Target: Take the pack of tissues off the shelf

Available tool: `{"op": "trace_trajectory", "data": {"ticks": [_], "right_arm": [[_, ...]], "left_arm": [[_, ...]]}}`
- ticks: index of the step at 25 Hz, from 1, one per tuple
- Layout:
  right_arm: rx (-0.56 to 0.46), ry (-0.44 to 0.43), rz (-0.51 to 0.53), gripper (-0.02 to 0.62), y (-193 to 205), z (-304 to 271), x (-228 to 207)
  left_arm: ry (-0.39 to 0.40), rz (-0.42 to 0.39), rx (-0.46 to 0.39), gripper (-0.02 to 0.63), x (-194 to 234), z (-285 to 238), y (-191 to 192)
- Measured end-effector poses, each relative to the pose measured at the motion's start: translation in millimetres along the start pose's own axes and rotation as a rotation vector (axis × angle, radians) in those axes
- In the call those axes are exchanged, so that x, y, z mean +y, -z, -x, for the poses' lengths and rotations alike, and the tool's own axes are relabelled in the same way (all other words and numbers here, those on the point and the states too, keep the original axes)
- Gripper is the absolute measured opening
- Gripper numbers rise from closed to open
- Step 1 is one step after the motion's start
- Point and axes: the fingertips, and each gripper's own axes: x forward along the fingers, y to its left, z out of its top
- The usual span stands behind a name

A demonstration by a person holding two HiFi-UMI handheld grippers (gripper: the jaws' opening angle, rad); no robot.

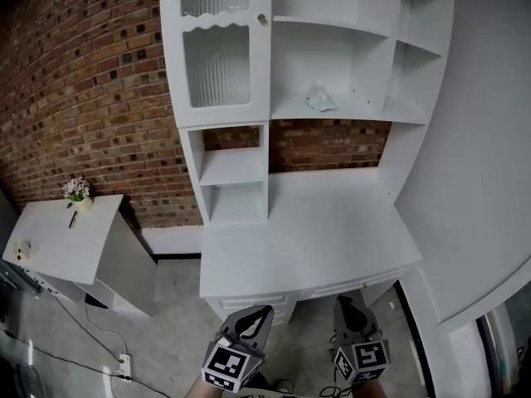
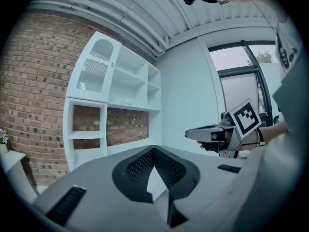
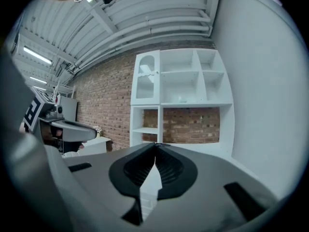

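The pack of tissues (image 1: 319, 99) is small and pale, lying on the middle shelf of the white shelf unit (image 1: 332, 114), above the desk top (image 1: 307, 230). It shows as a tiny speck in the left gripper view (image 2: 128, 101) and in the right gripper view (image 3: 182, 99). Both grippers hang low in front of the desk's front edge, far below the pack. My left gripper (image 1: 259, 315) is shut with nothing in it, its tips meeting (image 2: 153, 149). My right gripper (image 1: 345, 305) is also shut and empty (image 3: 155, 145).
A glass-fronted cabinet door (image 1: 216, 56) closes the unit's upper left. A low white side table (image 1: 66, 239) with a small flower pot (image 1: 77, 191) stands at the left against the brick wall (image 1: 83, 98). A cable and socket (image 1: 124, 361) lie on the floor. A white wall (image 1: 481, 156) bounds the right.
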Motion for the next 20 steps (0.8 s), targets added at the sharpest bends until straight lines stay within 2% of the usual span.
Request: {"op": "trace_trajectory", "data": {"ticks": [5, 10, 20], "right_arm": [[0.009, -0.002, -0.010, 0.008, 2, -38, -46], [-0.011, -0.005, 0.011, 0.008, -7, -92, -76], [-0.071, 0.018, 0.075, 0.008, -72, -225, -122]], "left_arm": [[-0.026, -0.003, 0.025, 0.012, 17, -57, -2], [-0.010, 0.005, 0.015, 0.012, 44, -116, -5], [-0.002, 0.017, -0.051, 0.012, 142, -233, -55]]}}
